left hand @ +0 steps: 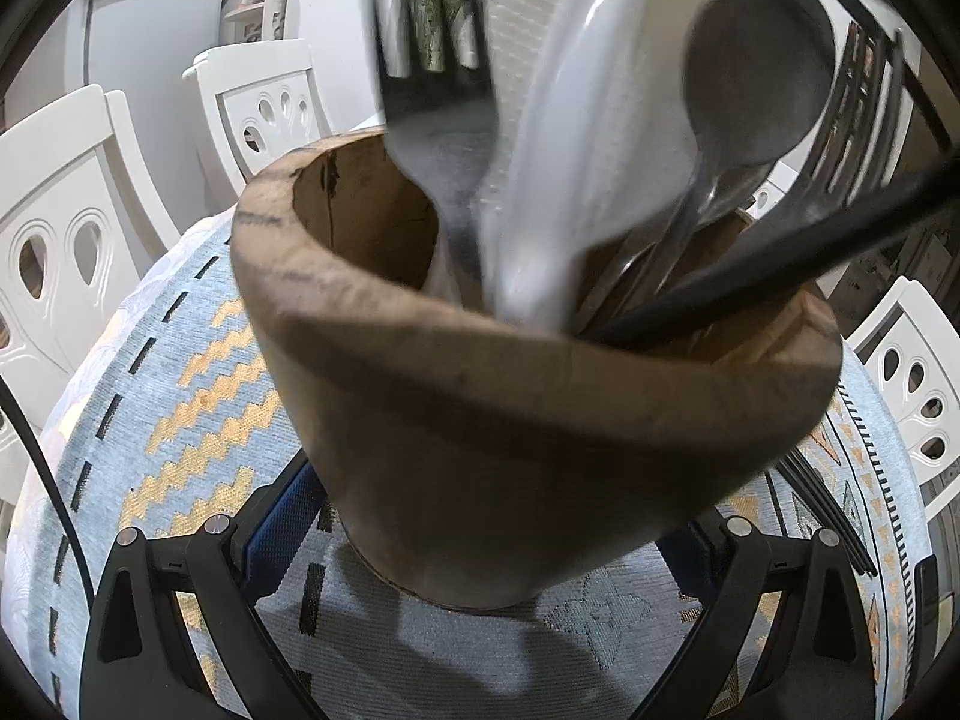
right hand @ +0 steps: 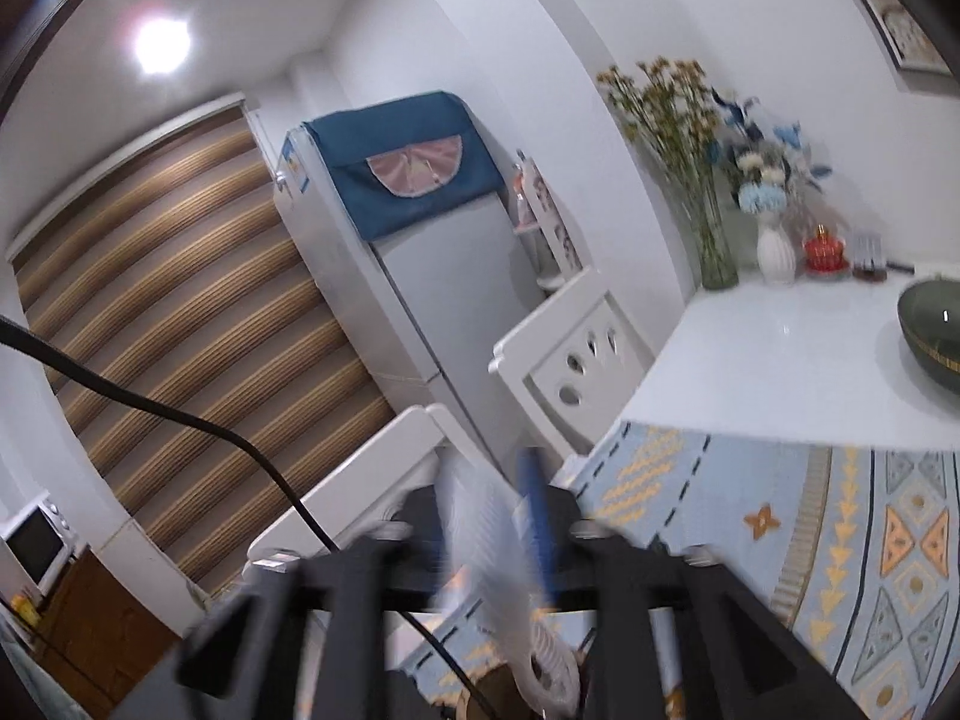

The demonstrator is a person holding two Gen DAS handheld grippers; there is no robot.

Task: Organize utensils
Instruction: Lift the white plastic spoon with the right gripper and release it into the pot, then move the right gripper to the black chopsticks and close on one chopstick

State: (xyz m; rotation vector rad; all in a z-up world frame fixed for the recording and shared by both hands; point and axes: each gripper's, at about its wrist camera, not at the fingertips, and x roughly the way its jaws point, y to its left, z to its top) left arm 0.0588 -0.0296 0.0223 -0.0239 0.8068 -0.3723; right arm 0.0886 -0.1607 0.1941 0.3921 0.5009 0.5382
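**White utensil dropping into the holder: release moment**

Left to right, left wrist view. Wooden utensil holder [left hand: 480, 420] stands on the patterned tablecloth [left hand: 180, 360], seated between the left gripper [left hand: 480, 546] fingers. The blue pads look close against its base on both sides, so I read this as a steadying grip; actual contact is hidden behind the holder wall. Inside, from the left: a blurred metal fork [left hand: 432, 138], a white plastic utensil [left hand: 558, 180] also smeared by motion, a metal spoon [left hand: 756, 66], a second fork [left hand: 852, 120] and black chopsticks [left hand: 780, 276] leaning over the right rim.

Right wrist view. Right gripper [right hand: 492, 516] sits above the holder with its jaws partly apart. The white utensil's handle [right hand: 486, 540] lies between the fingers, blurred; one blue pad [right hand: 537, 516] shows beside it. I cannot see the pads pressing it, so I judge it released or nearly so.

Risks:
- The white piece is tilted; if it strikes the spoon or fork heads it could hang up on the rim or tip out over the cloth.
- The holder looks crowded on the right; extra lean there could upset it if the left grip is loose.
- The dangling cable [right hand: 180, 414] near the right gripper could snag a handle during withdrawal.
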